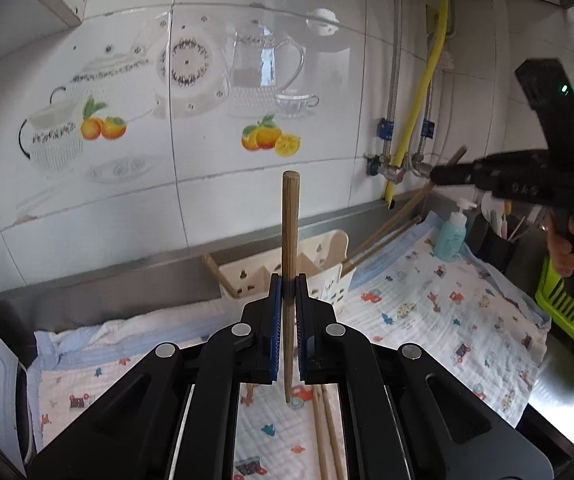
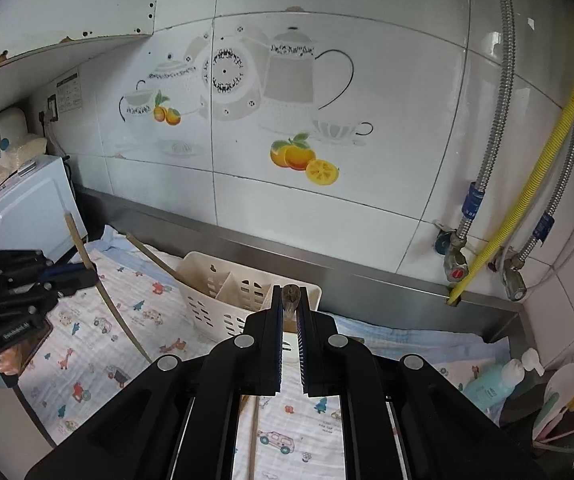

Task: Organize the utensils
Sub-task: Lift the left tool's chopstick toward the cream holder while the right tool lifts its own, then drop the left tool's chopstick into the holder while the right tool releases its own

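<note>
My left gripper (image 1: 289,286) is shut on a wooden chopstick (image 1: 290,216), which stands upright above the patterned cloth (image 1: 447,312). Behind it a cream utensil basket (image 1: 243,278) lies on its side by the wall. At the right, my right gripper (image 1: 437,174) holds another chopstick (image 1: 403,204) at a slant. In the right wrist view the right gripper (image 2: 290,294) is shut on that chopstick (image 2: 289,291), seen end-on over the basket (image 2: 207,312). The left gripper (image 2: 81,274) with its chopstick (image 2: 73,236) is at the left. Loose chopsticks (image 1: 323,432) lie on the cloth.
A blue pump bottle (image 1: 453,236) stands at the cloth's far right, beside a green rack (image 1: 563,304) and a holder of utensils (image 2: 563,400). Metal hoses, valves and a yellow hose (image 2: 543,160) run down the tiled wall. A white appliance (image 2: 31,208) sits at the left.
</note>
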Demonstrator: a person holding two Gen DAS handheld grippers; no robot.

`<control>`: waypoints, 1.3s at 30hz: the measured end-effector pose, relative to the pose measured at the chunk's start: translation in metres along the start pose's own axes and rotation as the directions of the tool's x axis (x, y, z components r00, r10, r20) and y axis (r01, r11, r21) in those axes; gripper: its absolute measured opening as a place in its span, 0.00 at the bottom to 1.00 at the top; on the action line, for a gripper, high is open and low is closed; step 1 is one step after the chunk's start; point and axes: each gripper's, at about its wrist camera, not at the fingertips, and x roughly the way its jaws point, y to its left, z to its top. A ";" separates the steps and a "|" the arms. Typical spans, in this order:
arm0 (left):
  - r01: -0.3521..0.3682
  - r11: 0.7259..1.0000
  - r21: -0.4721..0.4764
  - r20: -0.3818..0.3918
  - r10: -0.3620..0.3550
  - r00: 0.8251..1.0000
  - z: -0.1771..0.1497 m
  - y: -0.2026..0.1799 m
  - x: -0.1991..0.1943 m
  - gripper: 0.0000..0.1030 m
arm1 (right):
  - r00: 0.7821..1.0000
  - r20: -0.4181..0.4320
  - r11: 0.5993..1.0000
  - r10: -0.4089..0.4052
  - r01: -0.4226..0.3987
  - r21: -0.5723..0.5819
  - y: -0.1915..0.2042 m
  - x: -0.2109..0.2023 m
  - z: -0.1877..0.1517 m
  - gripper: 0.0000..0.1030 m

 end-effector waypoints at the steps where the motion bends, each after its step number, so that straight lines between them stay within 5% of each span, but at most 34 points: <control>1: -0.004 1.000 0.005 0.020 0.004 1.000 0.009 -0.001 -0.002 0.05 | 1.000 -0.011 1.000 0.006 -0.005 0.003 -0.001 0.006 0.001 0.06; 9: -0.060 0.998 0.006 0.137 0.058 0.989 0.074 0.002 0.008 0.05 | 0.999 -0.046 1.000 0.021 -0.020 0.019 -0.004 0.036 -0.001 0.06; 13: -0.076 0.997 -0.024 0.134 0.078 0.988 0.086 0.011 0.029 0.05 | 0.998 -0.050 0.999 0.028 -0.027 0.018 -0.004 0.043 -0.003 0.06; 28: -0.102 0.989 -0.103 0.015 0.104 0.994 0.053 0.035 0.088 0.06 | 0.997 -0.060 0.999 0.046 -0.044 0.029 -0.002 0.061 -0.019 0.07; 39: -0.114 0.988 -0.104 0.086 0.123 0.989 0.064 0.028 0.051 0.09 | 0.999 0.031 0.999 0.009 -0.010 0.032 0.000 0.025 -0.022 0.16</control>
